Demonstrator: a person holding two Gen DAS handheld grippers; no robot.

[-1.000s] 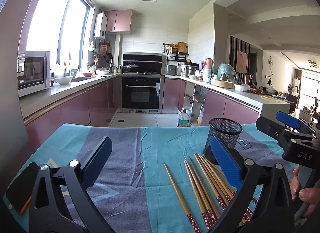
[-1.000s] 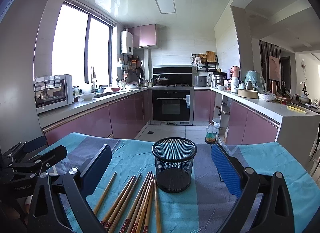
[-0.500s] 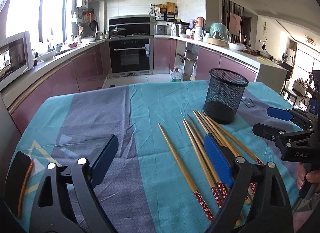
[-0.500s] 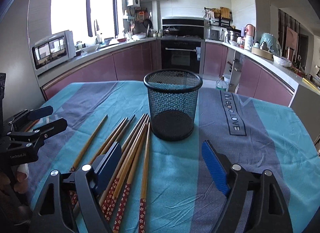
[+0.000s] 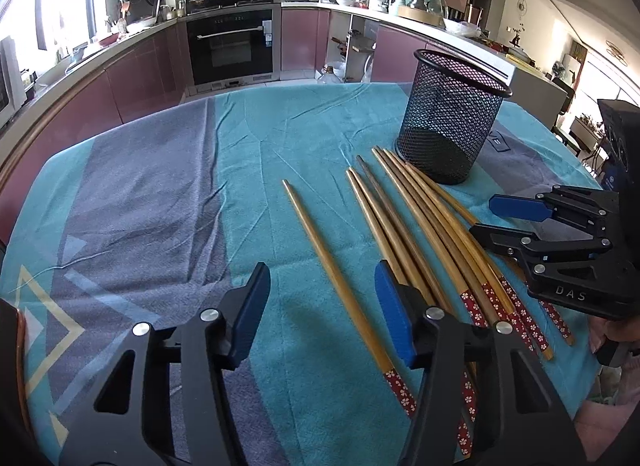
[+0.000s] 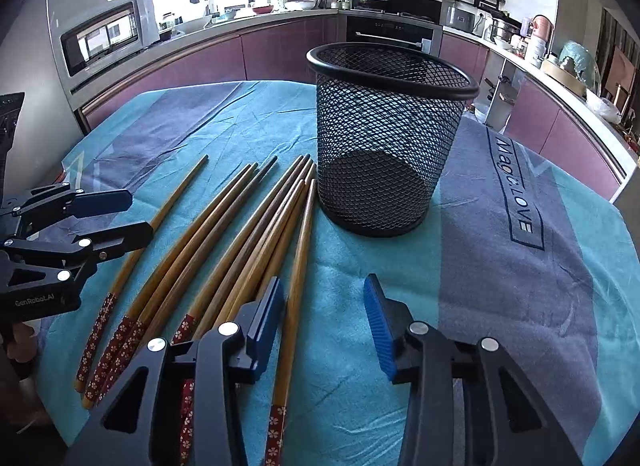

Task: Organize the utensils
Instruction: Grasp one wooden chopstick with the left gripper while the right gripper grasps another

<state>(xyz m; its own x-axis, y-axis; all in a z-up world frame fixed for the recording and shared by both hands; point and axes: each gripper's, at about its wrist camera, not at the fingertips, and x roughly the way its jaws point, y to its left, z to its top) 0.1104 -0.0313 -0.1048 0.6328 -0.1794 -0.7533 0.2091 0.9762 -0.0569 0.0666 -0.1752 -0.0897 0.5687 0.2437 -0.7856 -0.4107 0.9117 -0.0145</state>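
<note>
Eight chopsticks (image 6: 256, 234) lie beside one mesh cup (image 6: 384, 137); left gripper (image 5: 322, 306) and right gripper (image 6: 324, 314) closing, both empty

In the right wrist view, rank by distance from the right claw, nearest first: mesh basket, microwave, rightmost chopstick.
From the right claw:
1. Rightmost chopstick, just inside its left pad.
2. Mesh basket, upright ahead on the cloth.
3. Microwave, on the far left counter.

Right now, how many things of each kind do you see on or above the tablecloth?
Chopsticks: about 9, some overlap
Mesh cup: 1
Grippers: 2, left gripper and right gripper
Total: about 12
</note>
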